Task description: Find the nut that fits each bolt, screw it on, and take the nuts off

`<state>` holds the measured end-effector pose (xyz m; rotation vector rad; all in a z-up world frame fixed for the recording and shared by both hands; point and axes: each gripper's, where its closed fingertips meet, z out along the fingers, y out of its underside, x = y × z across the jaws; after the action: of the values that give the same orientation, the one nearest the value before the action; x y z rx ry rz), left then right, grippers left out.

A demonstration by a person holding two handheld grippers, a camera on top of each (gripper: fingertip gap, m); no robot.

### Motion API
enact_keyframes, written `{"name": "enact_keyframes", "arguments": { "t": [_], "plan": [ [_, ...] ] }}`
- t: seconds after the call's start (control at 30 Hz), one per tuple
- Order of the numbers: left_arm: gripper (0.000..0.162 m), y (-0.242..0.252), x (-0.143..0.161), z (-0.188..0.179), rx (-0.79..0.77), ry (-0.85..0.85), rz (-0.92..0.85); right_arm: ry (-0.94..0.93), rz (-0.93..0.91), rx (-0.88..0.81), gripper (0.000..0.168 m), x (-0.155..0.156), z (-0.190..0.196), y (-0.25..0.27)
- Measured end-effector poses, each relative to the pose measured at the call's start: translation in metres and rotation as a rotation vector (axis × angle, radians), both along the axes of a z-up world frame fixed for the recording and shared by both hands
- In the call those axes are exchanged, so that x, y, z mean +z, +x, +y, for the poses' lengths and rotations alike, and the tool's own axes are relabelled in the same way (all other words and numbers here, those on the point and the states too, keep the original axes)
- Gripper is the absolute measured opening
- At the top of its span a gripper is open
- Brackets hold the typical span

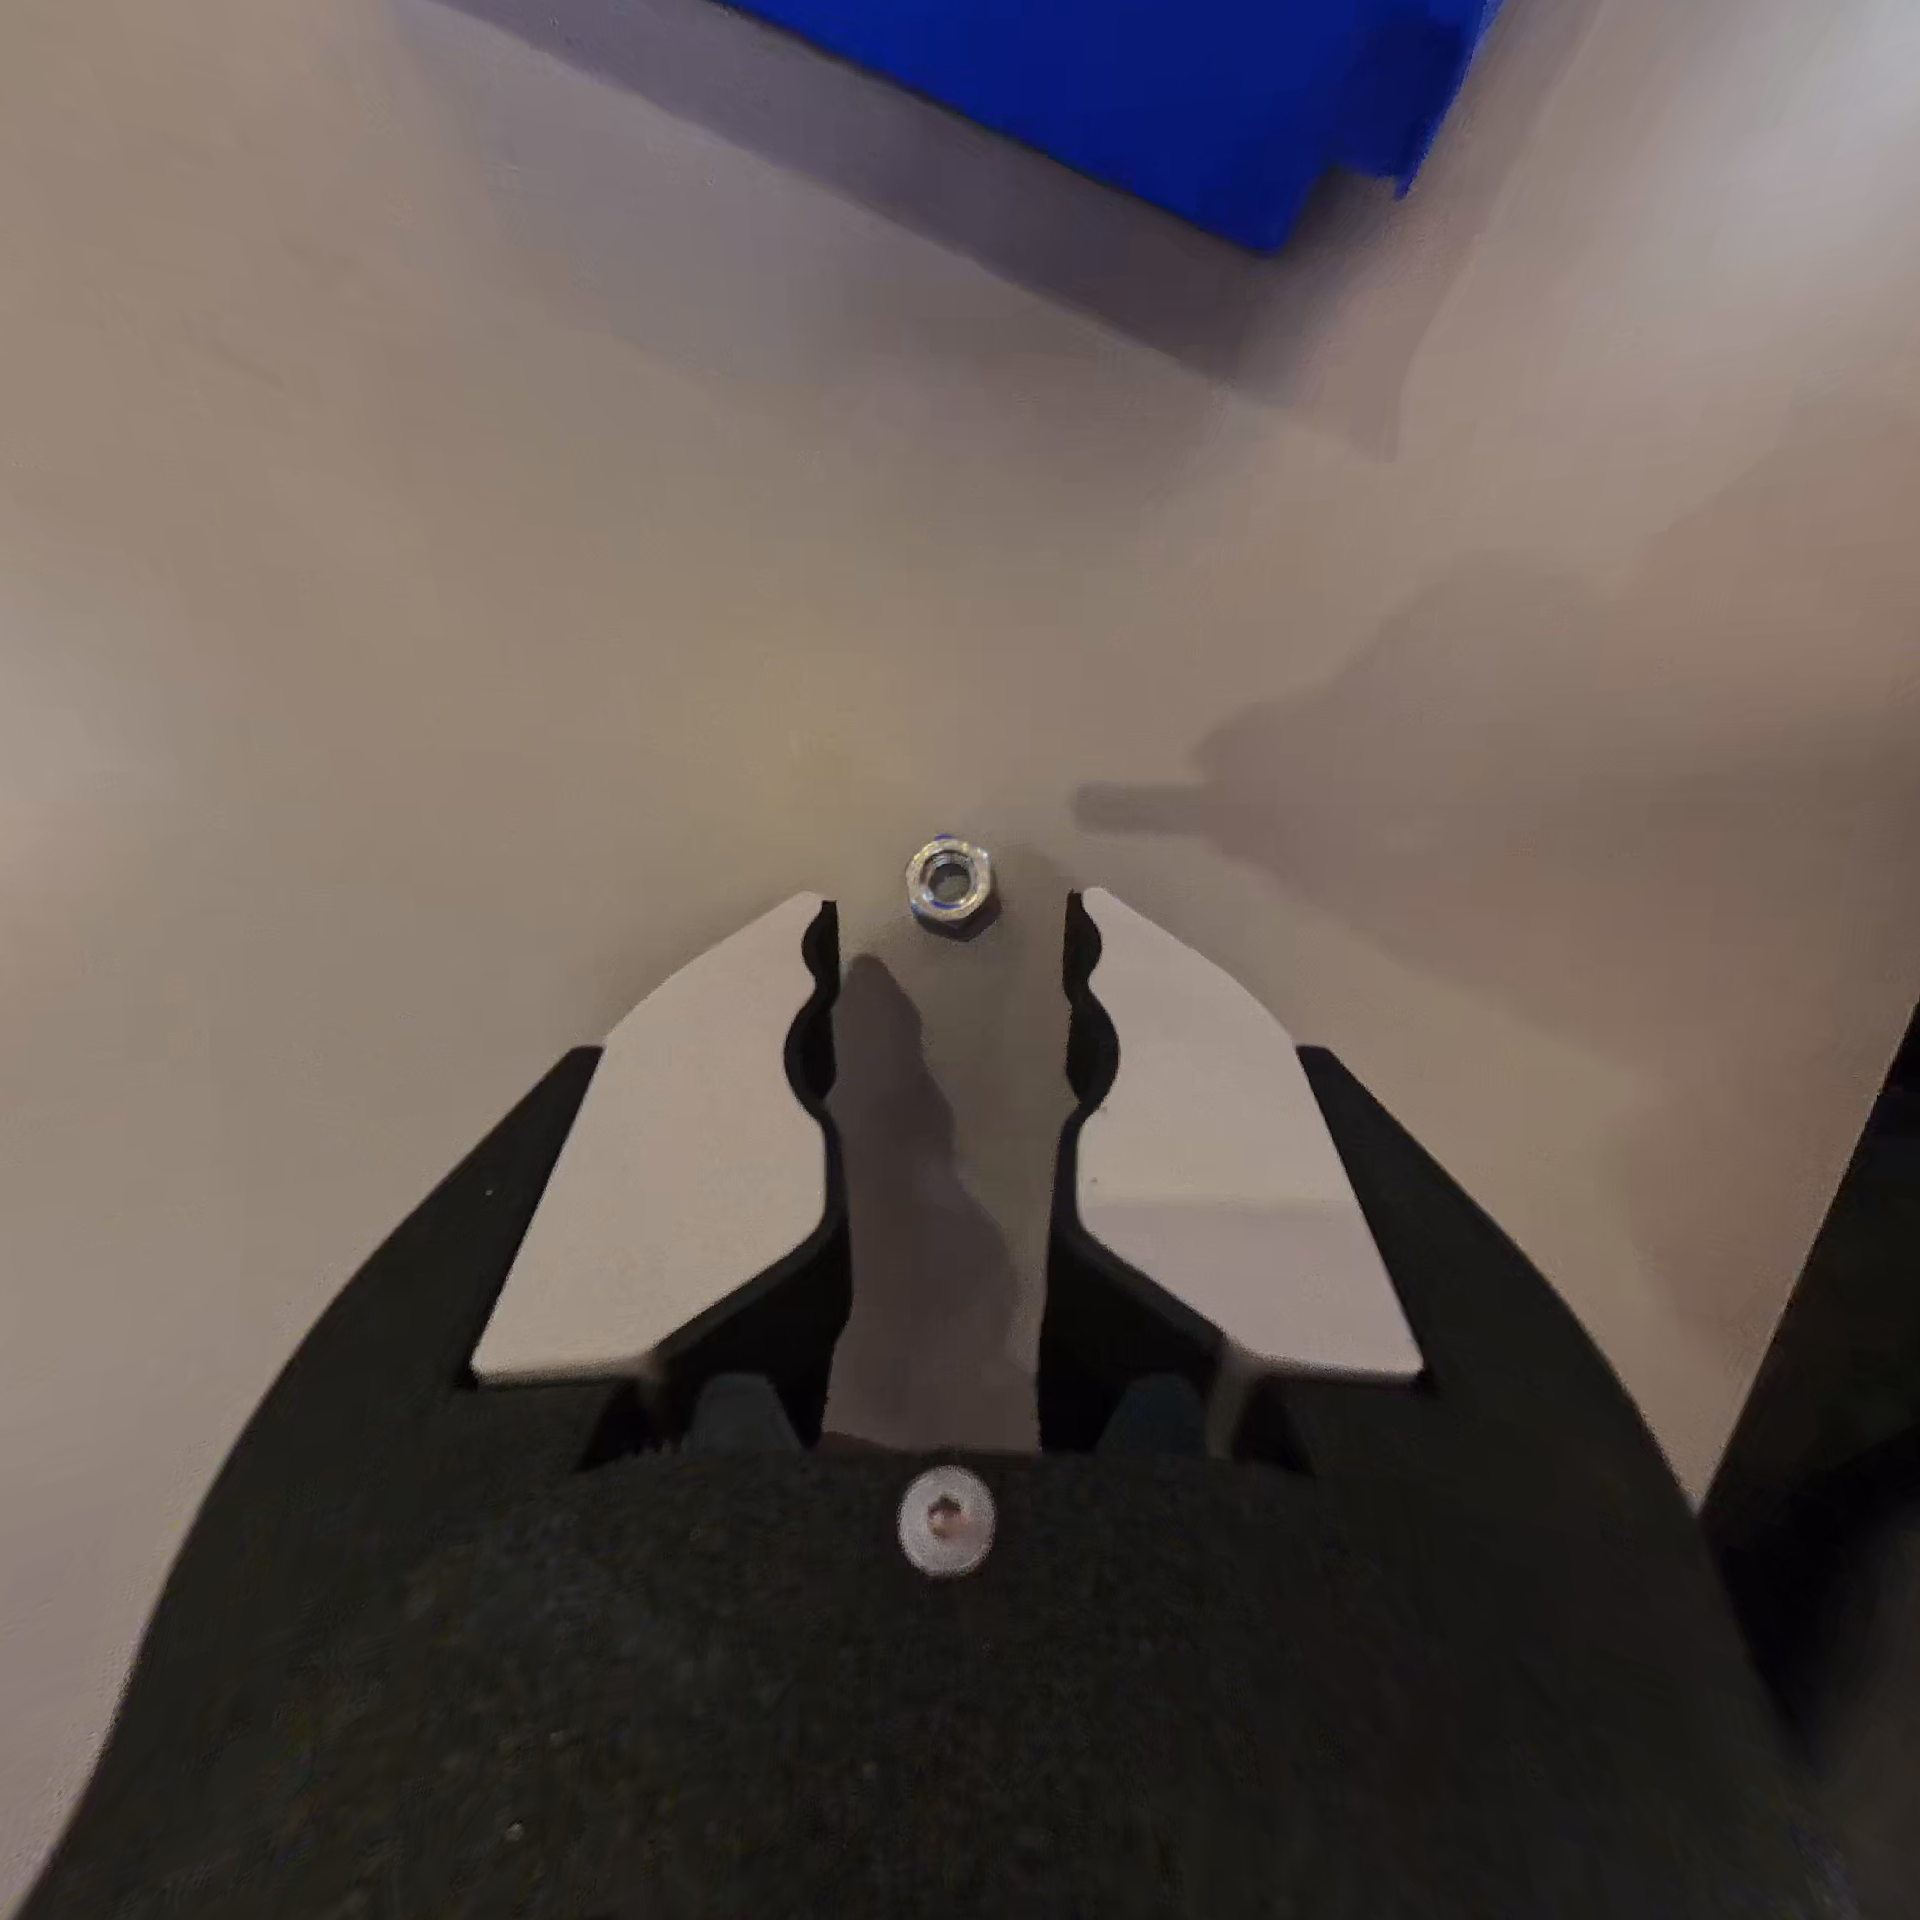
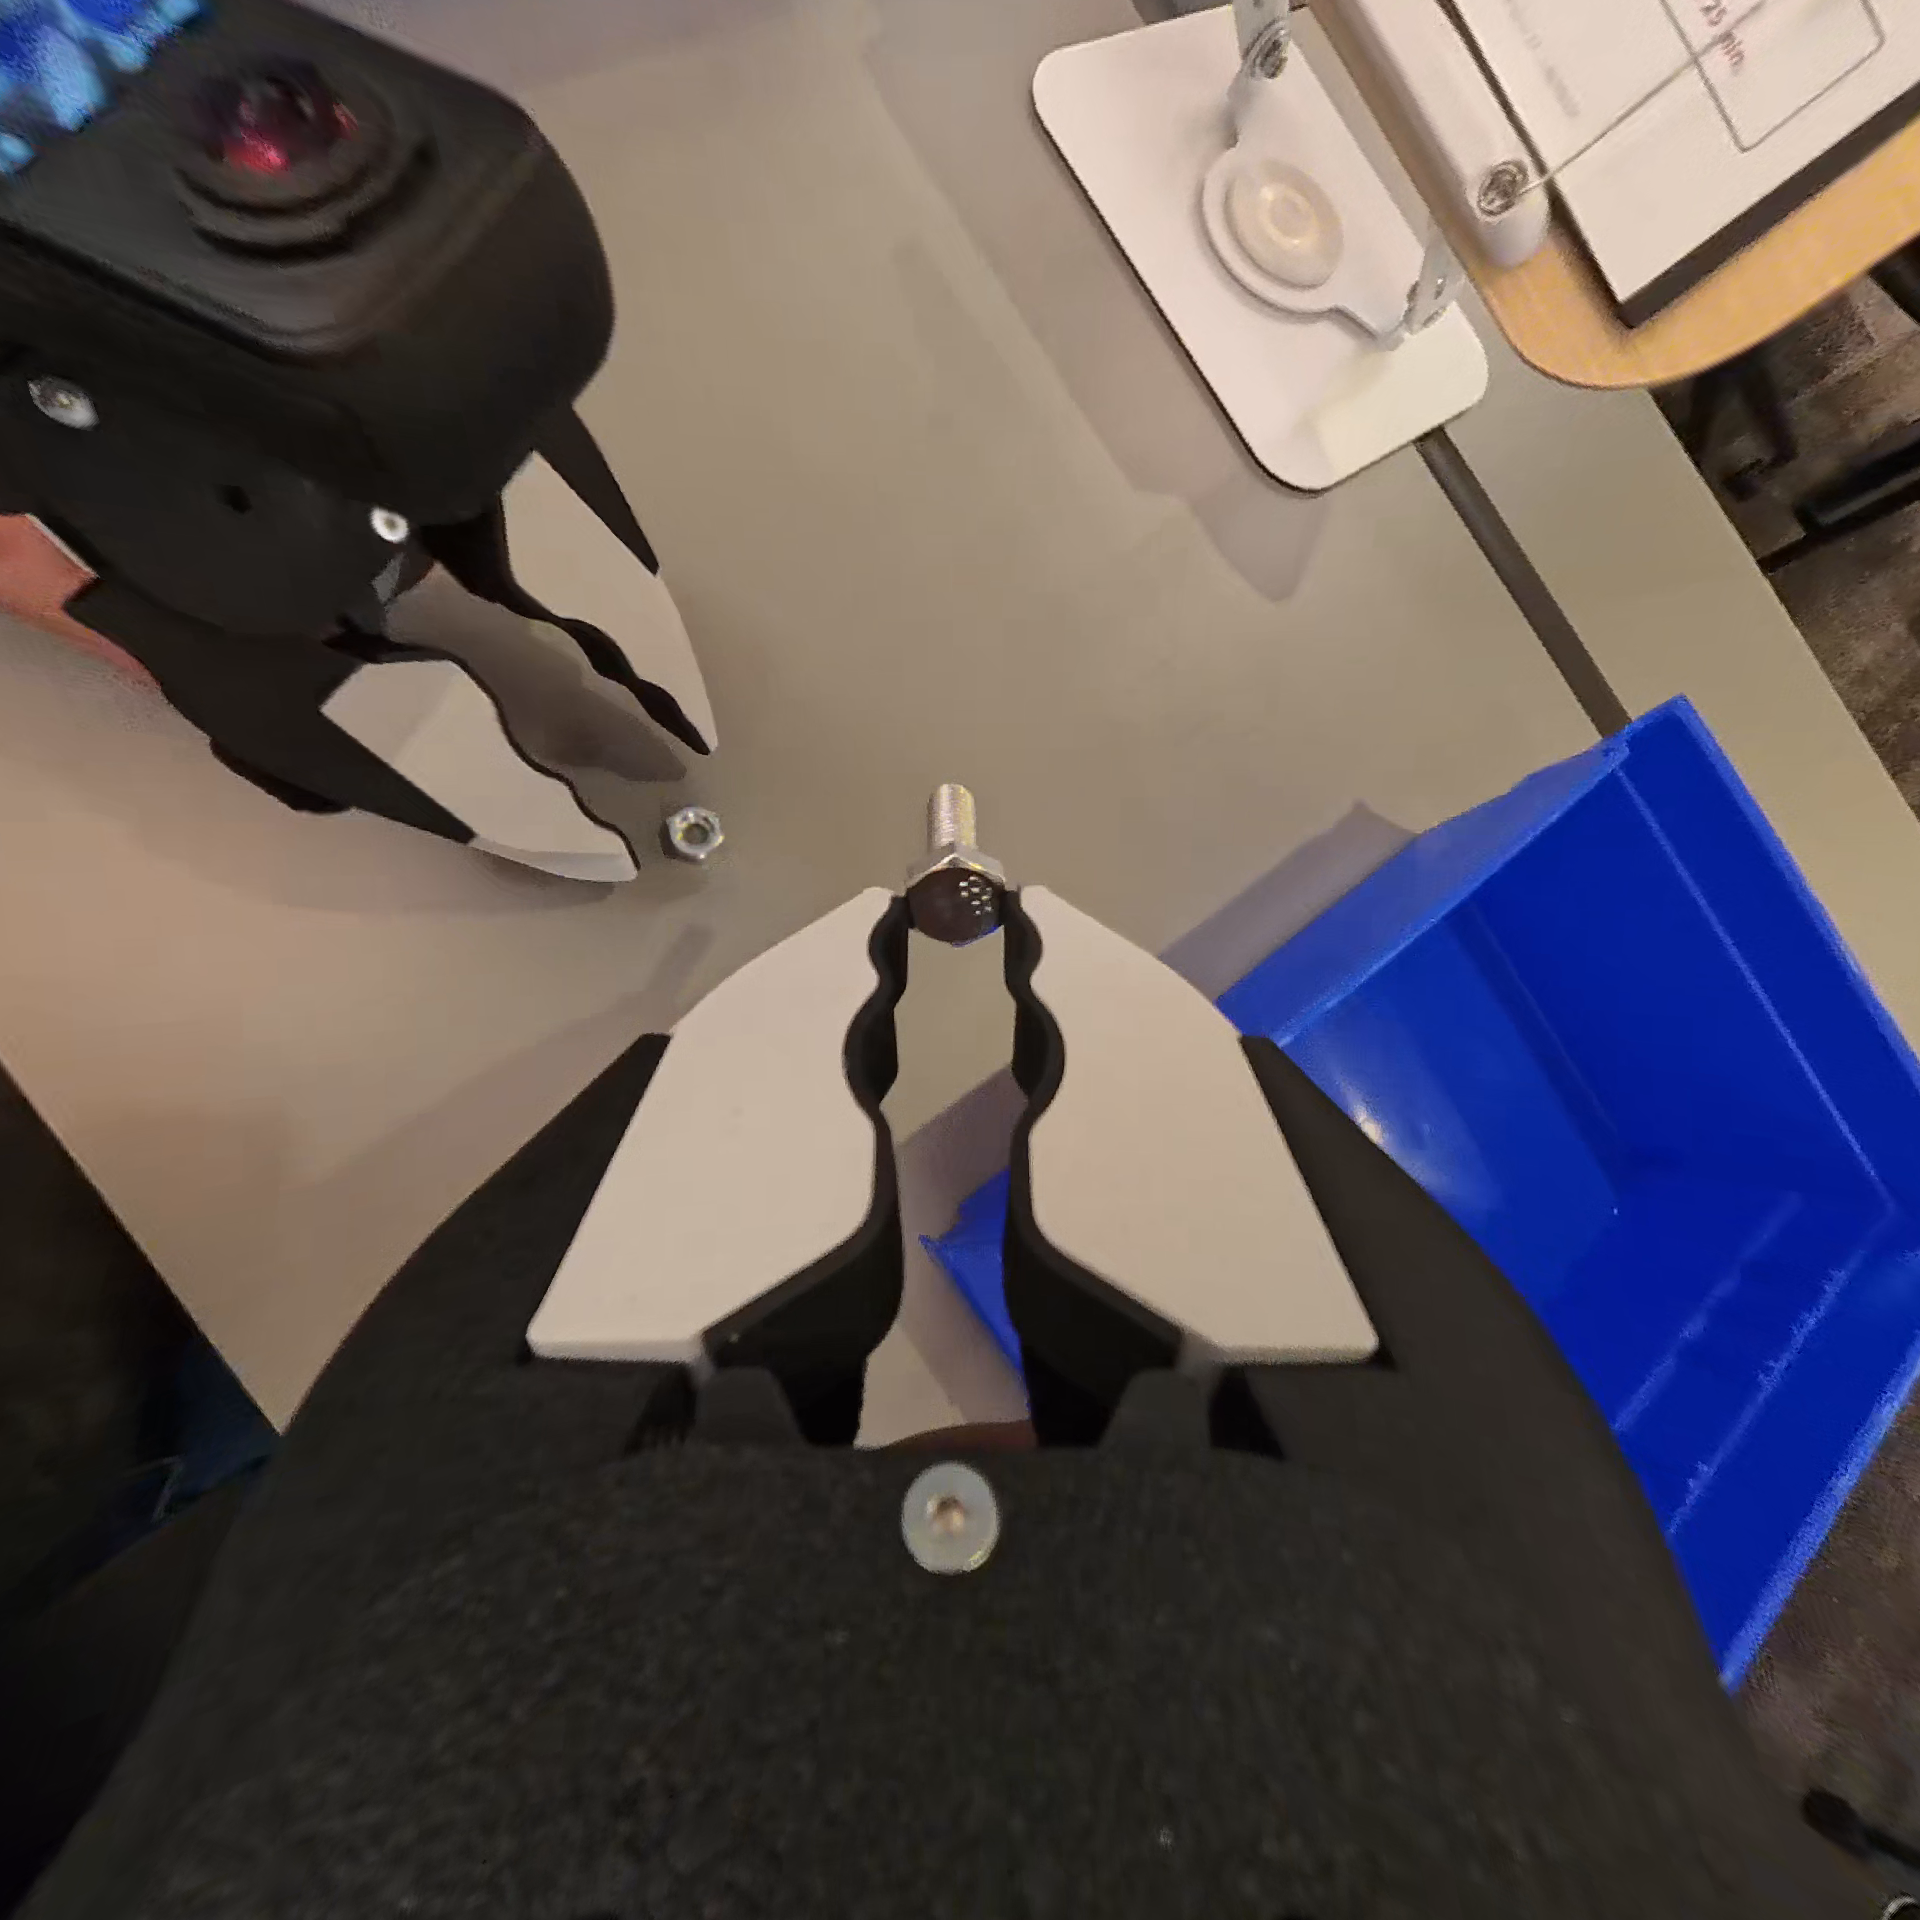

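- The left tongs [image 1: 948, 904] are spread apart and hold nothing; they hang low over the grey counter [image 1: 416, 623].
- A silver nut [image 1: 948, 883] lies flat on the counter just beyond the tips, touching neither.
- The right tongs [image 2: 954, 902] are closed on a bolt [image 2: 952, 873] by its hex head, thread pointing away.
- A blue bin [image 2: 1558, 1091] sits on the right, near them.

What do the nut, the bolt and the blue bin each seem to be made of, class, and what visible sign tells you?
nut: bright silvery metal, likely plated steel, judging by its shiny facets.
bolt, held by the head in the right hand-held gripper: the same bright metal, with glinting threads.
blue bin: moulded plastic by the look of it, with even colour and a soft sheen.
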<state>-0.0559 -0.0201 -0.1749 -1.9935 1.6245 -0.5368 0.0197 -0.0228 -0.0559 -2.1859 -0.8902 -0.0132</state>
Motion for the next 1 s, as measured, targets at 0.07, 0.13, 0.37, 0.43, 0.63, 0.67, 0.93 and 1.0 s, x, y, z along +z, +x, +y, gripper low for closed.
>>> {"name": "enact_keyframes", "arguments": {
  "t": [0.07, 0.13, 0.37, 0.43, 0.63, 0.67, 0.93, 1.0],
  "plan": [
    [0.043, 0.002, -0.007, 0.001, 0.049, -0.010, 0.025, 0.007, 0.017, -0.001, 0.018, 0.002, -0.003, 0.004],
    [0.043, 0.006, -0.015, 0.000, 0.079, -0.039, 0.042, 0.014, 0.020, -0.001, 0.018, 0.004, -0.005, 0.006],
    [0.017, 0.002, -0.018, 0.003, 0.100, -0.018, 0.085, 0.028, 0.017, 0.022, 0.018, 0.008, -0.009, 0.002],
    [0.017, -0.008, -0.013, 0.006, 0.081, -0.040, 0.044, 0.038, 0.025, 0.040, 0.018, 0.009, -0.008, -0.003],
    [0.017, -0.051, 0.062, 0.043, 0.105, -0.365, -0.419, 0.083, 0.165, 0.205, 0.018, 0.003, 0.005, -0.052],
    [0.017, -0.060, 0.080, 0.050, 0.109, -0.435, -0.525, 0.105, 0.223, 0.253, 0.018, 0.004, 0.008, -0.066],
    [0.017, -0.102, 0.149, 0.070, 0.060, -0.973, -0.959, 0.517, 0.489, 0.386, 0.018, 0.021, 0.042, -0.145],
    [0.016, -0.105, 0.154, 0.068, 0.027, -1.065, -0.983, 0.612, 0.370, 0.363, 0.018, 0.019, 0.047, -0.150]
  ]
}}
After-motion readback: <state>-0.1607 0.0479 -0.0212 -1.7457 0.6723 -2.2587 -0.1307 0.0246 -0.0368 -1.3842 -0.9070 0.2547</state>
